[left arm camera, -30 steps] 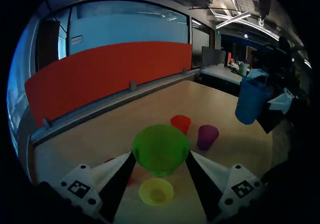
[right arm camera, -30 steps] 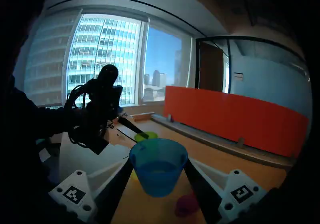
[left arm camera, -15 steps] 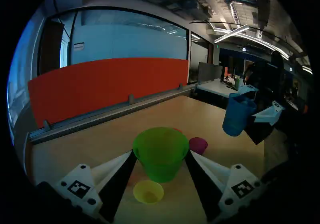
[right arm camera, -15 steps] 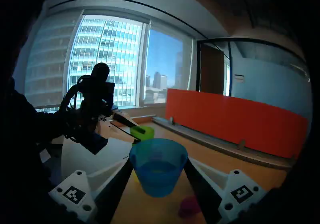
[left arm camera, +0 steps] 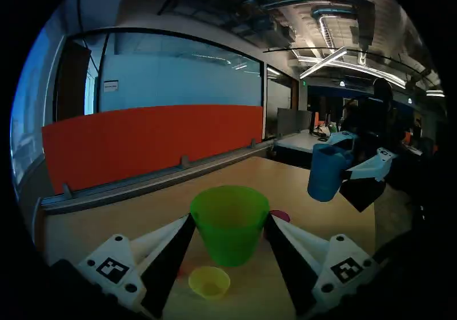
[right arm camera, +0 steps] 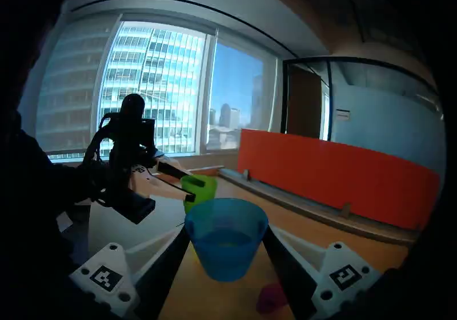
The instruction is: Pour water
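A wooden table [left arm camera: 171,206] runs to an orange partition [left arm camera: 143,137] along its far edge. Above the table, the left gripper [left arm camera: 229,220] clamps a green cup [left arm camera: 229,231] between both fingers, upright and clear of the tabletop. The right gripper [right arm camera: 226,231] likewise squeezes a blue cup [right arm camera: 227,251] with water in it, upright above the table. A small yellow cup [left arm camera: 209,281] stands on the table's near part, and a purple cup [left arm camera: 280,215] stands on the table farther in.
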{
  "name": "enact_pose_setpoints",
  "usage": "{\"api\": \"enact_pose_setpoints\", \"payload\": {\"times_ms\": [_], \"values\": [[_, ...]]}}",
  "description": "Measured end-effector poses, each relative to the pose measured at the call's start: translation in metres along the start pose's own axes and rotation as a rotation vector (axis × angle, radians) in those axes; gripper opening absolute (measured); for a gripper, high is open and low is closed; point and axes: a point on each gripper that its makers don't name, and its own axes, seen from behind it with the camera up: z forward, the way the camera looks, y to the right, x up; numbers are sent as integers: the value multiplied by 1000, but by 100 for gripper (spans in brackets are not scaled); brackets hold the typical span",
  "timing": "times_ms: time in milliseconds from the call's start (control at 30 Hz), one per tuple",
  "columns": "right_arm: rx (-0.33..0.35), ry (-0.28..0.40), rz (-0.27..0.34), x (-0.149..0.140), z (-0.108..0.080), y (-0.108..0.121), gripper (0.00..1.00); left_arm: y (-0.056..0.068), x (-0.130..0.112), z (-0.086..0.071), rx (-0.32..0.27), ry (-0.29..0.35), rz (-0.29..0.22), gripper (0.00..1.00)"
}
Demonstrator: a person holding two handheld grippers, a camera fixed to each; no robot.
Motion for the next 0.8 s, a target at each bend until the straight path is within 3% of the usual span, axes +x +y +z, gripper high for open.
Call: {"api": "enact_pose_setpoints", "payload": {"times_ms": [300, 800], "values": [[4, 2, -4, 1, 1, -2, 90, 9, 4, -4, -24, 53, 23, 86], [6, 3, -9, 3, 2, -1, 90, 18, 7, -9, -50, 109, 16, 86]]}}
